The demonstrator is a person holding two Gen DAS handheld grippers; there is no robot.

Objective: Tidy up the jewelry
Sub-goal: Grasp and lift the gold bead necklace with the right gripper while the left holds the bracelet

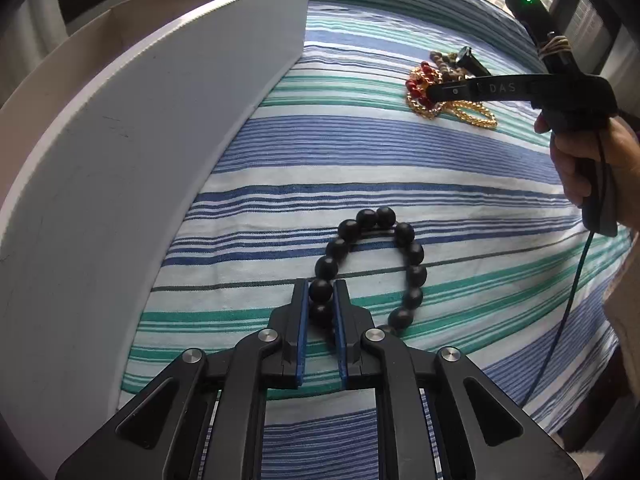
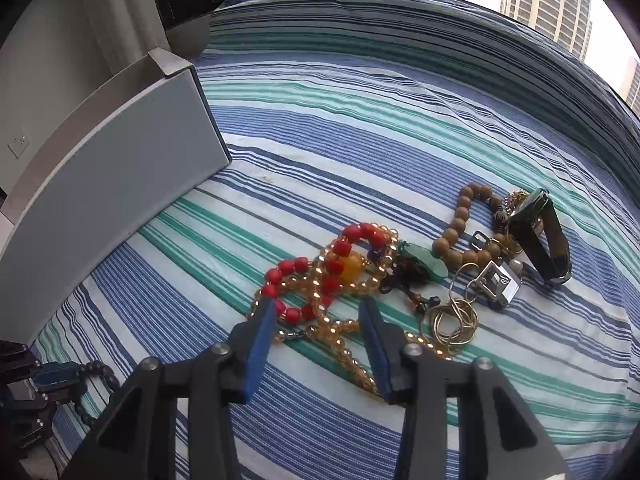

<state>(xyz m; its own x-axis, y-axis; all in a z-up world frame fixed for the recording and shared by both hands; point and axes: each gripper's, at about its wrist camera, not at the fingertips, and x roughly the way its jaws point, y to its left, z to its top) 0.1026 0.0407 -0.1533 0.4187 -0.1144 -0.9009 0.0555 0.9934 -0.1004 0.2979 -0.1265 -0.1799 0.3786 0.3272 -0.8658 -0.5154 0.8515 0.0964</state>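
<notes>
Through the left wrist camera I see my left gripper [image 1: 321, 300] with its blue-padded fingers [image 1: 303, 320] drawn narrow and clamped on two beads of the black round-bead bracelet [image 1: 372, 268], which lies looped on the blue, green and white striped cloth [image 1: 400, 160]. The tall white cardboard box [image 1: 120, 160] stands just to the left. Farther off, my right gripper [image 1: 430, 91] reaches in from the right above the jewelry pile; the letters "DAS" read on its side, and a green light glows on its body.

Through the right wrist camera my right gripper [image 2: 316, 308] has its fingers spread wide, holding nothing, poised over the red barrel-bead bracelet [image 2: 320, 276] tangled with an amber faceted-bead strand [image 2: 348, 344]. To the right lie a brown wooden-bead bracelet [image 2: 460, 232], a green glassy pendant on dark cord [image 2: 424, 264], a coiled gold chain [image 2: 454, 320], a silver metal buckle [image 2: 500, 284] and a black-strapped watch [image 2: 540, 236]. The white box [image 2: 120, 184] sits at left, and the left gripper [image 2: 60, 376] shows at the lower left edge with the black beads [image 2: 98, 370]
</notes>
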